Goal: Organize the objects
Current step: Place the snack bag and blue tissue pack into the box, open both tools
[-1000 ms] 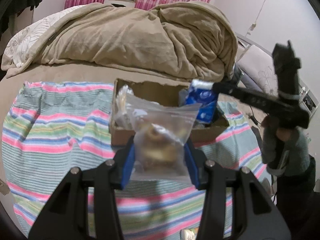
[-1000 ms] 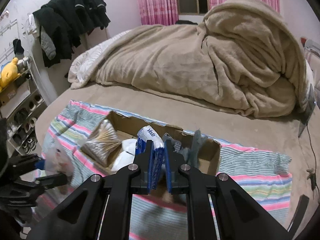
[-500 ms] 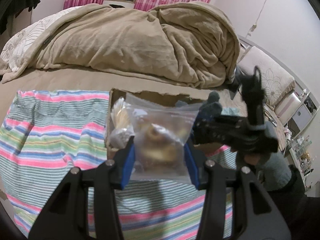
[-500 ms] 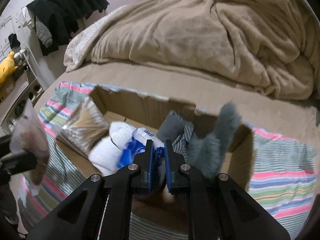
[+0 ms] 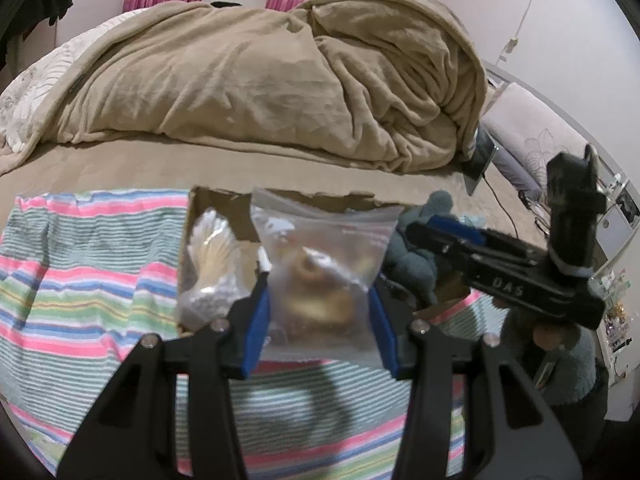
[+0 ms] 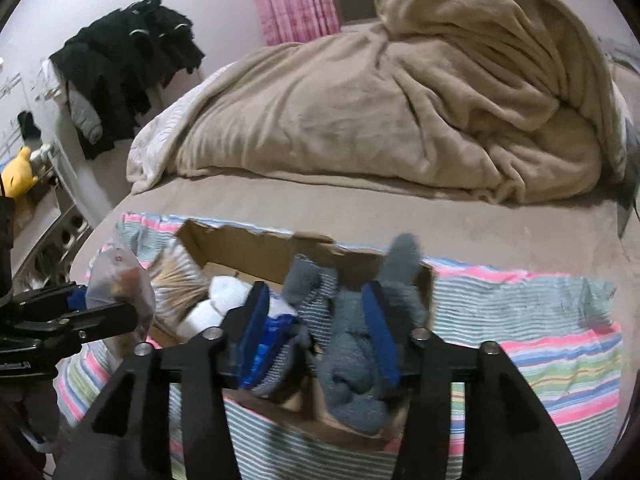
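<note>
My left gripper [image 5: 318, 320] is shut on a clear zip bag [image 5: 320, 272] with brownish round items, held above the near edge of a cardboard box [image 5: 224, 208]. It also shows in the right wrist view [image 6: 116, 308]. My right gripper [image 6: 316, 332] is open over the box [image 6: 248, 246], above the blue tissue pack [image 6: 266, 340] lying inside. Grey socks [image 6: 356, 356], a white roll [image 6: 216, 300] and a bag of cotton swabs [image 6: 176, 276] lie in the box too.
The box sits on a striped cloth [image 5: 80, 264] on a bed. A heaped beige blanket [image 5: 260, 80] lies behind it. Dark clothes [image 6: 120, 64] hang at the left wall, and a yellow plush toy [image 6: 18, 176] sits on a shelf.
My right gripper has opened and let go of the blue tissue pack, which now lies in the box. My left gripper still holds the zip bag, a little nearer the box.
</note>
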A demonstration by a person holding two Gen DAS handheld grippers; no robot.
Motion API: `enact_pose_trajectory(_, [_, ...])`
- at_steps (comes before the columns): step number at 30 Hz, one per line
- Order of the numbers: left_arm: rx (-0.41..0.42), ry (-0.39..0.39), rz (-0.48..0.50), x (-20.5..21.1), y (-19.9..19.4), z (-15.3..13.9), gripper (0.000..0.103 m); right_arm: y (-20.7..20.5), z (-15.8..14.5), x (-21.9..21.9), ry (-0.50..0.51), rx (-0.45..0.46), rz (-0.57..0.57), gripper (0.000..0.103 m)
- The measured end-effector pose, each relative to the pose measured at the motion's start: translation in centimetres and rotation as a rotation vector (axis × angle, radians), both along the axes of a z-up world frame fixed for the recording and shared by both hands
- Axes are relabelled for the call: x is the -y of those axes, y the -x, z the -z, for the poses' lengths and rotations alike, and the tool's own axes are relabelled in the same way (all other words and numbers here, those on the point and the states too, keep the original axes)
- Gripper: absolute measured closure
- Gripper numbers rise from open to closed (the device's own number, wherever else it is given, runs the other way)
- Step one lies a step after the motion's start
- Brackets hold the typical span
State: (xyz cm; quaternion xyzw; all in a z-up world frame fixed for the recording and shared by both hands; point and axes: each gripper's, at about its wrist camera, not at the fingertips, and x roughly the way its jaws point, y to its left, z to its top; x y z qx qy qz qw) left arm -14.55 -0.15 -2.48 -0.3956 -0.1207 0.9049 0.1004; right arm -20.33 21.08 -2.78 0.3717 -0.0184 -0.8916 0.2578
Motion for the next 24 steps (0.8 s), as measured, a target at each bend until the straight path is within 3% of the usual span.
enact_pose_trajectory(3, [0.017,0.008,0.003,-0.9,1.1,0.4,0.056,1.0,2.1,-0.5,0.008,0.058,0.018,0.05])
enact_pose_trajectory(5, [0.027,0.019,0.007,-1.5,1.7,0.7,0.056,0.9,2.8,-0.8,0.011,0.05,0.02,0.05])
enact_pose_trajectory(13, [0.071,0.06,0.009,-3.5,4.3,2.3,0.056,0.6,2.7,-2.0,0.095,0.026,-0.001,0.05])
enact_pose_trajectory(18, [0.112,0.058,0.029,-4.8,5.3,3.7,0.056,0.2,2.2,-3.6,0.202,0.014,0.015,0.05])
enact_pose_trajectory(24, [0.154,0.092,0.009,-5.0,6.5,5.3,0.054,-0.3,1.5,-4.1,0.201,-0.041,0.053,0.05])
